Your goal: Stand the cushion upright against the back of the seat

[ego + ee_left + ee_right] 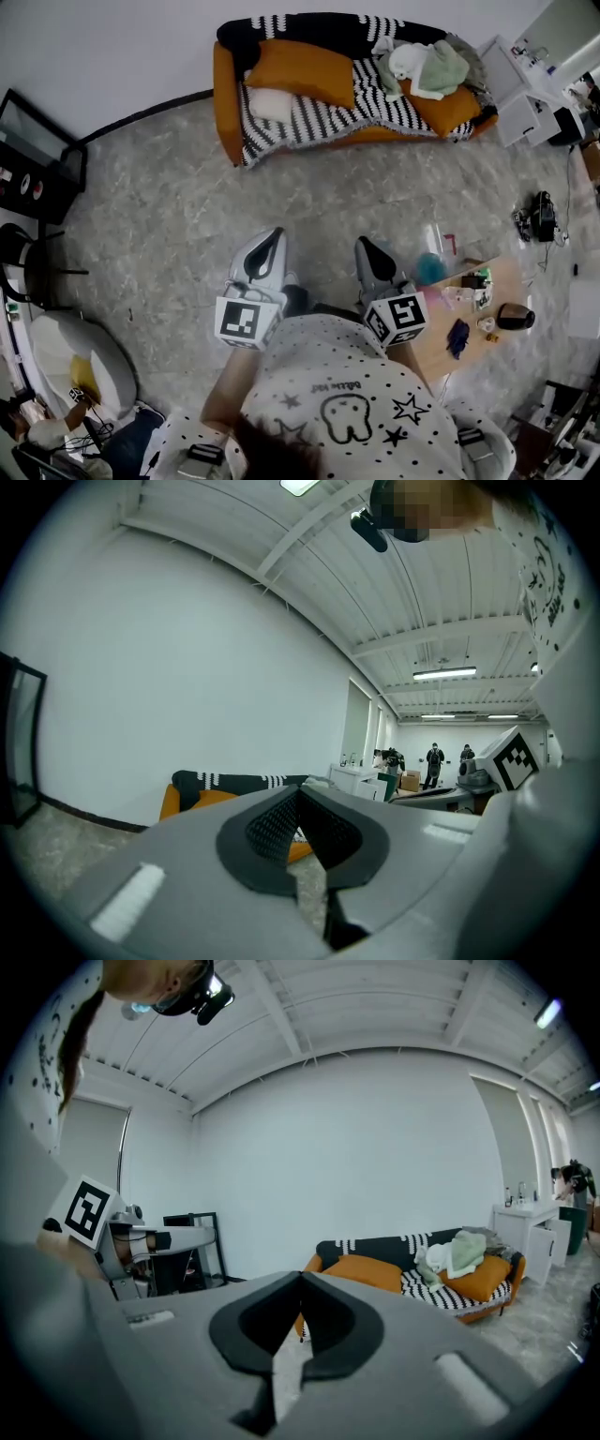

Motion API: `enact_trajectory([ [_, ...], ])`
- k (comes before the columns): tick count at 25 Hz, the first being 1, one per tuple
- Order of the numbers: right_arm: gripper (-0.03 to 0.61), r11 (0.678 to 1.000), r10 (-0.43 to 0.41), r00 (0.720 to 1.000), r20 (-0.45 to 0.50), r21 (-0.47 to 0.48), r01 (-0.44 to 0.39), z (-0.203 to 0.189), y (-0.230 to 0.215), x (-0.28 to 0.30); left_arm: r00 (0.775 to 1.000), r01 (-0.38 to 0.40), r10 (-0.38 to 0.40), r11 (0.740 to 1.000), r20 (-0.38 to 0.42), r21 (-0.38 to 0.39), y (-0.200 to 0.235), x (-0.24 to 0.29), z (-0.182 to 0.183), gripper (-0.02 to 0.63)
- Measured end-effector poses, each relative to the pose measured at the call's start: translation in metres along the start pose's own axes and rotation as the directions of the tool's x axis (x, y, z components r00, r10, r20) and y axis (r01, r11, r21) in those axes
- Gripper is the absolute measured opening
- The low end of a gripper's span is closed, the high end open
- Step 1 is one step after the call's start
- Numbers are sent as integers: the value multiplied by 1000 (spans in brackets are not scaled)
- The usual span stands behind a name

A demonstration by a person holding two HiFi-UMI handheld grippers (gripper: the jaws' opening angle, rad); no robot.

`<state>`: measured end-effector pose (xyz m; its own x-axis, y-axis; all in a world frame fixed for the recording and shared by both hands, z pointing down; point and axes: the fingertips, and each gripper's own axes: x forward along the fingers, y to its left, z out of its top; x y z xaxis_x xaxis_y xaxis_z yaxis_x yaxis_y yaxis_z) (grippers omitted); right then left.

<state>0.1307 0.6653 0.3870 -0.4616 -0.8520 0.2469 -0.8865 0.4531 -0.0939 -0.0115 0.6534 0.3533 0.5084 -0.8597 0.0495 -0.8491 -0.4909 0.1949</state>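
Head view: grey speckled floor [169, 216] fills most of the rm, white wall [112, 47] along the top. Orange sofa [223, 84] w/ black-white striped throw [309, 122] sits at 12 o'clock, well apart from both tools. Wooden desk [441, 342] w/ small clutter at 4 o'clock. Orange cushion [300, 70] lies slanted on the sofa's left half, by the backrest. Pale clothes [427, 67] are heaped to its 3 o'clock. Left tool [274, 234] & right tool [367, 246] point at 12, both closed, nothing betw. the jaws.
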Motion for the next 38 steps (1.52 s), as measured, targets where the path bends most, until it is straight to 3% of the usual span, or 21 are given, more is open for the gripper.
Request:
enact_trajectory([
  [11,-5,999,37,999,10,-19,-37,12,19,39,996,-90,90,996,18,12,46,-8,7,-5],
  [18,-5,999,38,999,10,-23,-38,15,6,50,995,-96,95,995,26,41,51,5,7,-5],
  [27,-5,999,36,999,-1,-12,-36,26,-26,83,996,-85,84,996,21,39,59,53,19,-5],
  [38,-5,995,68,998,5,-76,-68,58,-68,141,991,-111,108,993,80,44,80,122,41,-5],
])
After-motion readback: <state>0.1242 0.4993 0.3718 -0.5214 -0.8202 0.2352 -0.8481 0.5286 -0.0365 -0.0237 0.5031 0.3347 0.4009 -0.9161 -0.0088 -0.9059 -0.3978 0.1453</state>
